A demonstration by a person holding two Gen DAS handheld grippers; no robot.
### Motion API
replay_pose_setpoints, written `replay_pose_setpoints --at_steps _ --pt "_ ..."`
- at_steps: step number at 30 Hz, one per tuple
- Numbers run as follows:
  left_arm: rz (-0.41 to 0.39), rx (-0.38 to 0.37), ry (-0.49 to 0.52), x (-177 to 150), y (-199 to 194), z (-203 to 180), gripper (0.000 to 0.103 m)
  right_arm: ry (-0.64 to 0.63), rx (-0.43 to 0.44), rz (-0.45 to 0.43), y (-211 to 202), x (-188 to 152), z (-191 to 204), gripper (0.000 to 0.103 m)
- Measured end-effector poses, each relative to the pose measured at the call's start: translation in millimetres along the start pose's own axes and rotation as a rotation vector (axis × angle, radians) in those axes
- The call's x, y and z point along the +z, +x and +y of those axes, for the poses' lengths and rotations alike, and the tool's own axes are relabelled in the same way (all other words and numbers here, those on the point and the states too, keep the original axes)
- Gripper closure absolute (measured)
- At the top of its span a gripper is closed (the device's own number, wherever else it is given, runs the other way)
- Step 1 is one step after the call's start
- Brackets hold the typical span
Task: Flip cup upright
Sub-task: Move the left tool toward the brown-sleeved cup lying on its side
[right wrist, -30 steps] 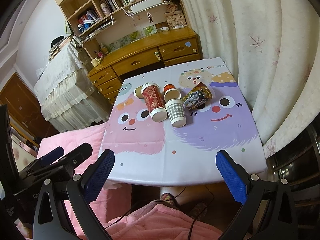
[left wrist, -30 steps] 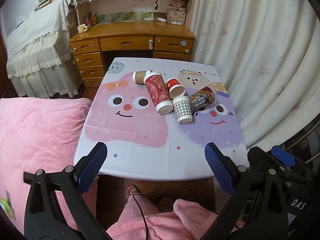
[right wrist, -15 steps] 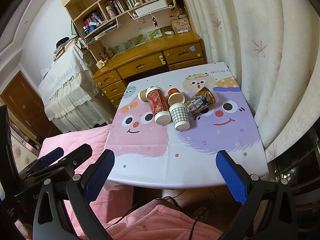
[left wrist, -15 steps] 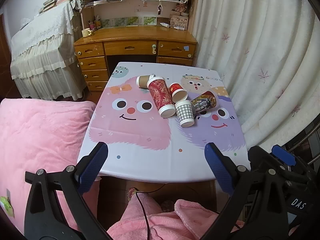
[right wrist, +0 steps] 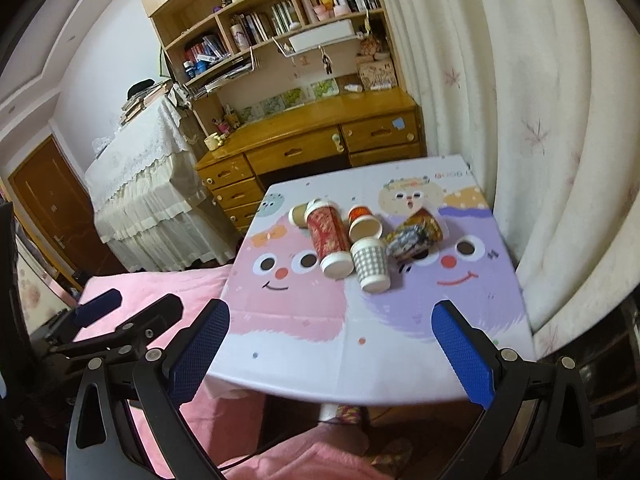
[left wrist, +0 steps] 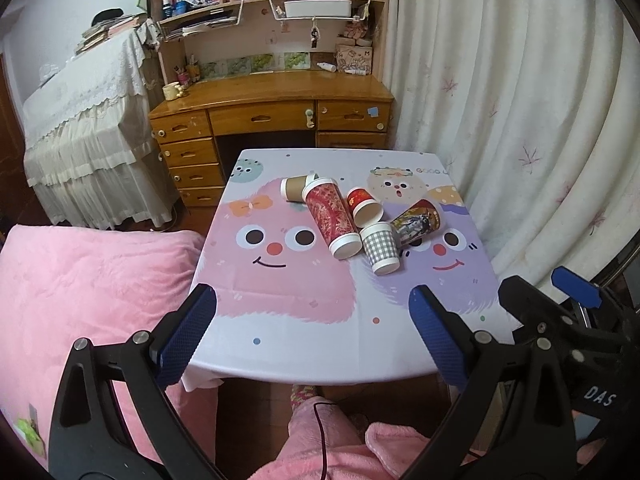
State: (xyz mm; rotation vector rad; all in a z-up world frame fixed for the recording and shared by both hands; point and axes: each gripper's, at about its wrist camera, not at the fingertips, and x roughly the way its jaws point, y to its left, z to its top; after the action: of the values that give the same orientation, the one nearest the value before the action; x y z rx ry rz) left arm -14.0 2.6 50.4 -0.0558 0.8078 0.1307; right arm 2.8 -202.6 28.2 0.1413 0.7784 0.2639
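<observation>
Several paper cups lie on their sides in a cluster on the small table (left wrist: 288,320): a tall red patterned cup (left wrist: 331,216), a grey checked cup (left wrist: 379,247), a small red cup (left wrist: 363,207), a brown cup (left wrist: 295,188) and a dark printed cup (left wrist: 416,222). The right wrist view shows the same cluster, with the red patterned cup (right wrist: 329,236) and the checked cup (right wrist: 370,264) nearest. My left gripper (left wrist: 312,332) is open and empty, short of the table's near edge. My right gripper (right wrist: 332,354) is open and empty, also at the near edge.
A wooden desk (left wrist: 272,112) with shelves stands behind the table. A pink blanket (left wrist: 88,280) lies to the left. White curtains (left wrist: 512,120) hang on the right. A lace-covered piece of furniture (left wrist: 88,120) stands far left. My legs in pink are below the table edge.
Both grippers have risen and tilted up, so the table and cups sit lower in view. The cups have not moved. Both grippers stay open.
</observation>
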Motion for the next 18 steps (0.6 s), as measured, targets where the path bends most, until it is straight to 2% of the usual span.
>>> replay_pose_setpoints --at_steps 5,8,14,18 --pt "0.005 -0.016 0.033 21 18 19 0.007 -0.051 -0.060 -0.043 8 10 15 0.001" --pt "0.013 0.002 0.100 39 42 30 0.007 -0.034 -0.093 -0.018 26 17 19 0.001" --pt "0.047 0.007 0.280 75 110 47 0.007 0.045 -0.105 0.136 99 31 20 0.001" --pt "0.072 0.007 0.424 97 178 58 0.008 0.110 -0.092 0.249 157 40 20 0.001"
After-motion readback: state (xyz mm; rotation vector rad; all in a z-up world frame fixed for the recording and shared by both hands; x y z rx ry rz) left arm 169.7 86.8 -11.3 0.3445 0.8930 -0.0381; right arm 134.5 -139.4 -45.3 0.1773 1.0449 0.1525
